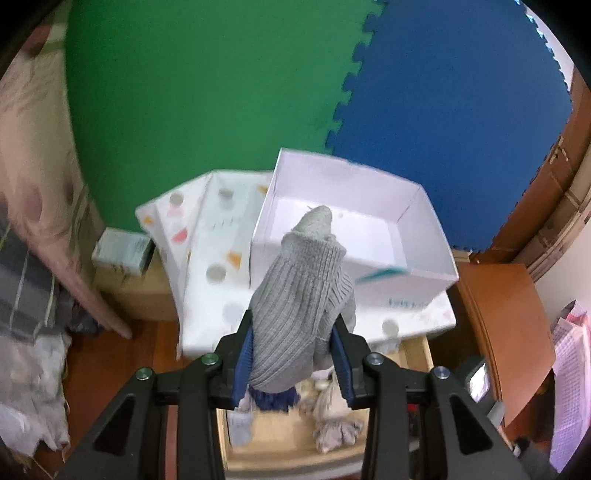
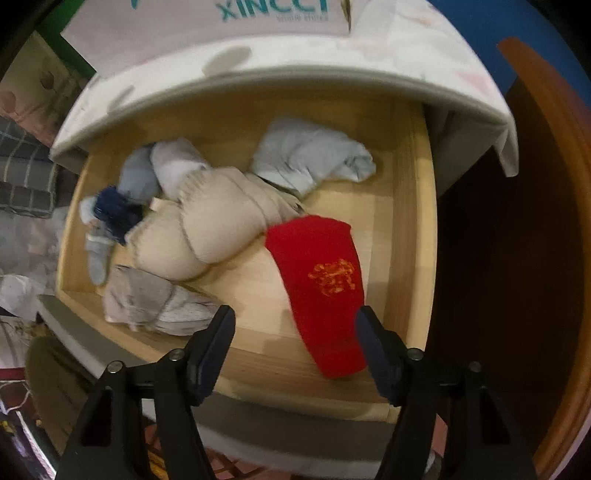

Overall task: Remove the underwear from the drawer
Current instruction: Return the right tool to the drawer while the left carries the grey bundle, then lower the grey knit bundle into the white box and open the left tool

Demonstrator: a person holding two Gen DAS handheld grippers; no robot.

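Left hand-held gripper (image 1: pixel 293 363) is clamped on a grey ribbed garment (image 1: pixel 295 306) above the white box (image 1: pixel 424 280). Right hand-held gripper (image 2: pixel 295 347) stands apart, empty, over the drawer (image 2: pixel 410 229) by a red garment (image 2: pixel 321 284).

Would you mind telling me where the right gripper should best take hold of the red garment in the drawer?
Probably from straight above, pinching the red garment across its narrow width near the lower end. It lies flat and lengthwise on the drawer floor, apart from the beige pile, and the open right gripper already straddles it.

We read teal letters "XINCCI" on the white box (image 2: pixel 207 26); the smaller line beneath is too blurred for us.
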